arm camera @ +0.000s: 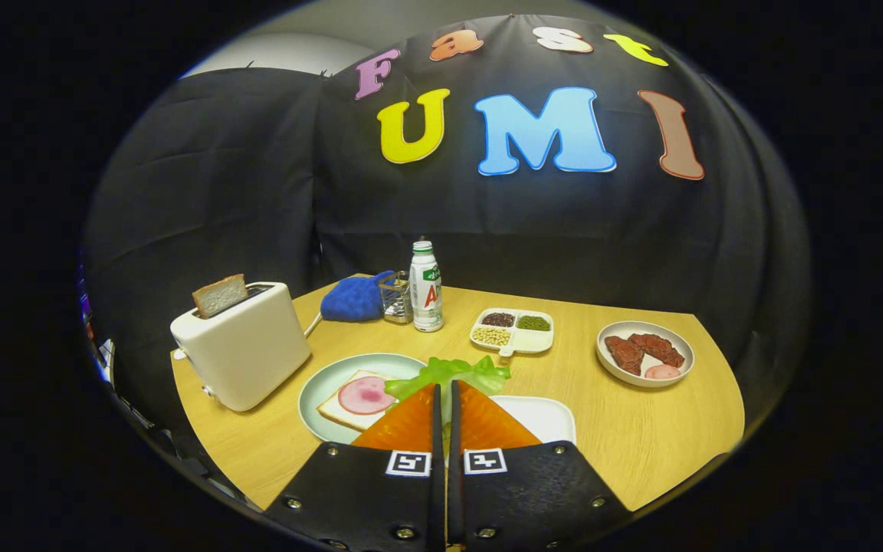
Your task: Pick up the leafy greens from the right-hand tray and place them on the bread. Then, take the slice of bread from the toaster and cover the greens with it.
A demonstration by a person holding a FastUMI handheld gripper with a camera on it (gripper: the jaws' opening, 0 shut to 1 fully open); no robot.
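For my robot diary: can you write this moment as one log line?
gripper: shut on ruffled green leafy greens | carried between white tray and ham-topped bread slice | toaster's bread slice: untouched

The camera rides on the tongs [442,387] and looks forward along them, slightly downward over the table [641,429]. Their fingers fill the lower centre of the frame. It sits near the table's front edge, facing the booth's cloth wall [257,192] across the upper frame.
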